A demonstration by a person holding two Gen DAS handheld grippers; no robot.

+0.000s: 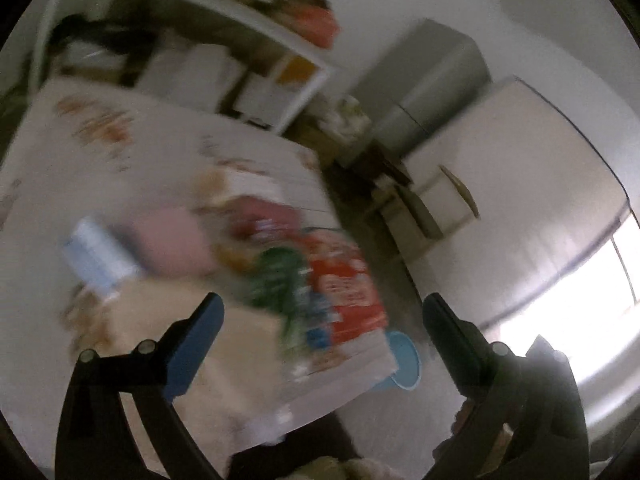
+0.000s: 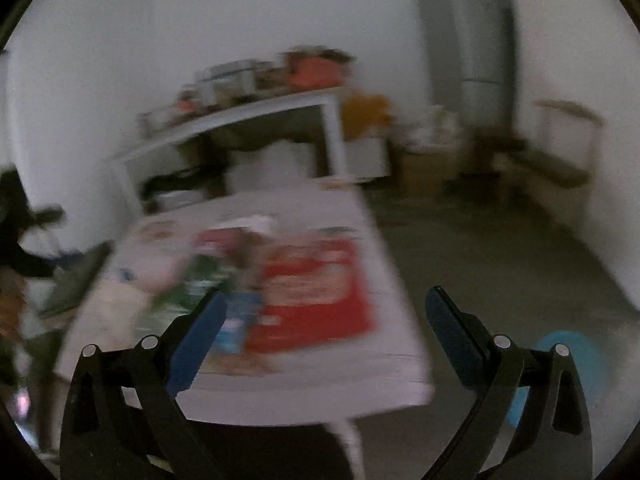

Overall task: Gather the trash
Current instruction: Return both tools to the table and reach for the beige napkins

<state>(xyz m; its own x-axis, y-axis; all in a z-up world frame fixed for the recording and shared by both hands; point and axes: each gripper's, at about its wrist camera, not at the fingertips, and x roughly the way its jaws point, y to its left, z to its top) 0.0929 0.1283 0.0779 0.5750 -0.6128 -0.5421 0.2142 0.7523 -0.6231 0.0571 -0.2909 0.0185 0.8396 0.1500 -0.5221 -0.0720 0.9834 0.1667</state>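
The trash [image 2: 280,280], a blurry pile with a red packet [image 1: 344,280], lies on the desk [image 2: 360,380]. Above the desk, the left hand-held gripper [image 1: 320,320] and right hand-held gripper [image 2: 324,320] both gape wide, holding and touching nothing. A blue bin [image 2: 576,356] sits on the floor beside the desk.

On the white surface [image 2: 384,376] lie a red package [image 2: 316,292] and a green wrapper [image 1: 280,280]; beside it stands a light-blue bin [image 2: 576,356].

A white table [image 2: 304,392] stands in a room with a grey floor [image 2: 500,264]. Behind it is a white shelf [image 2: 256,114] with blurry things on top. A tall grey fridge [image 2: 468,40] stands by the white wall [image 2: 248,12].
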